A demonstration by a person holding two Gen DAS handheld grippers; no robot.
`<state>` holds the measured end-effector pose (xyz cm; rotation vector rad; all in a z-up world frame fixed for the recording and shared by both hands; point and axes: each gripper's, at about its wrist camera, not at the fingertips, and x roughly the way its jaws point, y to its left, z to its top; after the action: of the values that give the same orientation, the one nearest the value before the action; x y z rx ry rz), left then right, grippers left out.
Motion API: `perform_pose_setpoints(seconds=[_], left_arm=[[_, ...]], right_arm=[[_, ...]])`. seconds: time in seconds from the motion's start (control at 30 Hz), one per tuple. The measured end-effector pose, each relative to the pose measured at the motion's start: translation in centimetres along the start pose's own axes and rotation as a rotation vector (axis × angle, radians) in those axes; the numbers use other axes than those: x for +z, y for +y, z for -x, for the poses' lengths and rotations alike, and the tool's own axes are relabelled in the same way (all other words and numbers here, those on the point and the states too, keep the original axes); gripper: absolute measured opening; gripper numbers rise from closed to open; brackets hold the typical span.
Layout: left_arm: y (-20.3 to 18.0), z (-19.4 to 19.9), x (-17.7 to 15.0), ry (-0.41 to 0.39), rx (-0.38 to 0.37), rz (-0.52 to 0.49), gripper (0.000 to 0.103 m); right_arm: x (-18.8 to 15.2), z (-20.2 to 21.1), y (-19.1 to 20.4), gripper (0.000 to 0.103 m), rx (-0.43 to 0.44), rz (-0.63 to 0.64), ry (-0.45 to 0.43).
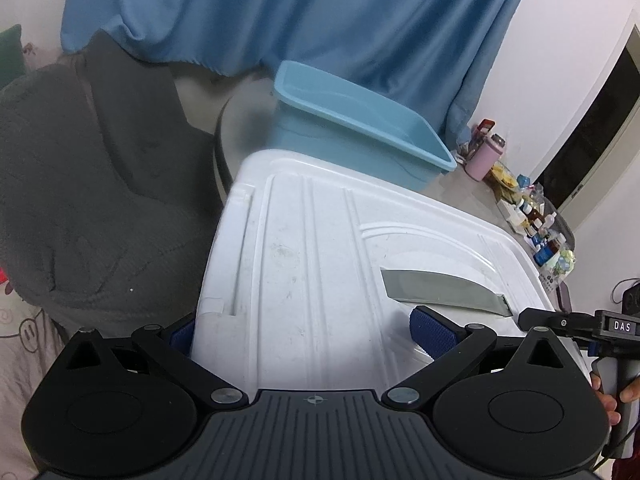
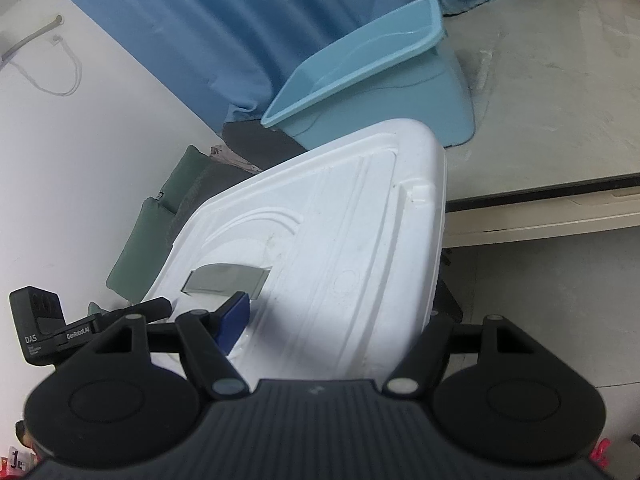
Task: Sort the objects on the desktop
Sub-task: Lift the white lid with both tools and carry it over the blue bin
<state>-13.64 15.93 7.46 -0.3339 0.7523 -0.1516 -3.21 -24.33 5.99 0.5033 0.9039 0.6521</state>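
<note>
both tongs [image 1: 304, 334] [image 2: 336, 320] gripping white lid [image 1: 320, 260] edges

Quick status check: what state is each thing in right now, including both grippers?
White lid: held up off the table, tilted, carried between both grippers.
Left gripper: shut on the white lid.
Right gripper: shut on the white lid.
Blue bin: upright on the table, open, looks empty.
Pink bottle: upright, cap on.
</note>
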Motion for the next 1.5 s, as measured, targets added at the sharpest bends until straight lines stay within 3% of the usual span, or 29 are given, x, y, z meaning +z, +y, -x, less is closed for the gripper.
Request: perform_pose_setpoints(seconds=[0.43, 0.97, 1.5], left_arm=[[0.7, -0.1, 3.3, -0.011, -0.014, -0.007, 0.103], [-1.0, -4.2, 10.5, -0.043, -0.008, -0.028, 0.103], [-3.0, -9.6, 16.6, -0.069, 0.018, -0.010, 0.103]], right_arm=[[2.8, -1.4, 2.0, 0.071, -0.012, 0.005, -0.002], [9.8, -3.3, 0.5, 0.071, 0.008, 0.027, -0.042], [16.7, -5.9, -1.8, 0.071, 0.030, 0.051, -0.022]])
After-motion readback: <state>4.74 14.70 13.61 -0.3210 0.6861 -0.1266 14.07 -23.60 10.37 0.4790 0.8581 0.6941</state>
